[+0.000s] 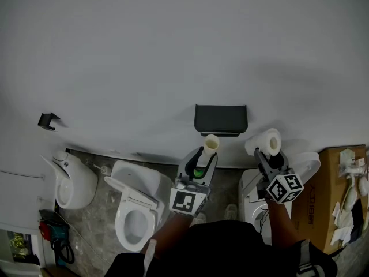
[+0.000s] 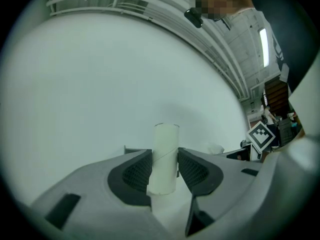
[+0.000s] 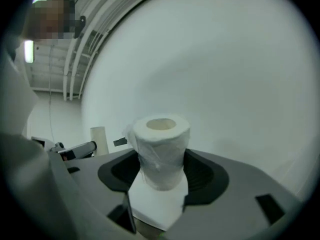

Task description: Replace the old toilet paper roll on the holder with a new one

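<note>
Core [image 2: 164, 156] off, roll [image 3: 161, 151] held just below the holder [image 1: 221, 120].
L gripper [image 1: 206, 153] is clamped on the bare core: light, crushable card. R gripper [image 1: 271, 156] squeezes the roll mid-body. It's soft & dents easily, so a gentle side grip suits. Holder on far wall prob. empty.

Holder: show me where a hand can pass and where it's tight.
Free: bare wall above the holder and left of it, to the bracket. Tight: just below, where the left gripper holds the cardboard tube and the right gripper the new roll.
</note>
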Demonstrator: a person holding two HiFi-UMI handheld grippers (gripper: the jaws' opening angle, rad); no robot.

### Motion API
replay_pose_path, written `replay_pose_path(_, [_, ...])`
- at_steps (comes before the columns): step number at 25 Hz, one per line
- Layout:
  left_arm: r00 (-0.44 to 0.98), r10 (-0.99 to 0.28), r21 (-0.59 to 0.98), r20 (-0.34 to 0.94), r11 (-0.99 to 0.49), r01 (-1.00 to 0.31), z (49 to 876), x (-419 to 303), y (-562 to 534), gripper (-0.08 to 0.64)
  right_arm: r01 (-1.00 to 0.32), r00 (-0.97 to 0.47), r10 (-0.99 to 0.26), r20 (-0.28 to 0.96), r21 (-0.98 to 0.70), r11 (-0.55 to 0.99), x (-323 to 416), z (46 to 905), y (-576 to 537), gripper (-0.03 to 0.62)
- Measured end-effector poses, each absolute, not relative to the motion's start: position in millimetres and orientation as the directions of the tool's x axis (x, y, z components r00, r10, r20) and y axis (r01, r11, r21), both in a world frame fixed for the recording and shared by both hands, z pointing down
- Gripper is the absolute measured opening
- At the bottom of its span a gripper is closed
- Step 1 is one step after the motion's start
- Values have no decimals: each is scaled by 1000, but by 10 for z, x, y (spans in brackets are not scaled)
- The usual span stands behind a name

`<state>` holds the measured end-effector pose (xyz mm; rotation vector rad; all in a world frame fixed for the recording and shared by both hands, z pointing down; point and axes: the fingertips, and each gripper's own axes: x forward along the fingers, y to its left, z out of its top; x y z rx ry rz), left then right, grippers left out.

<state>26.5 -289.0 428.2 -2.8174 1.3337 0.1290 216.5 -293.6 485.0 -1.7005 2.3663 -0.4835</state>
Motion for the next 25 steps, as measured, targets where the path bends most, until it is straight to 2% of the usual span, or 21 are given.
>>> replay_pose_path(5, [611,-788,16,-73,-614,-789,4276,107,-2866,160,-776,-344,-939,-4,-563,286,2141,4947,-3051,265])
replay_pose_path(11, [593,-803,4,-59,-594,-804,4306,-18,-2848,160,-546,-324,-938,-122,-786,290,2191,4941,-3199,265])
replay_pose_path(16, [591,-806,-9,-33,-591,-807,4349,-57,-2824,160,-404,-322,-924,-209,-852,334,2184,4886,-3275,264])
replay_pose_path(25, [550,-835,-31,-19,-549,-835,4386,-203,-2833,160,-287,-349,-918,-187,-911,295,2021,5136,-3423,264])
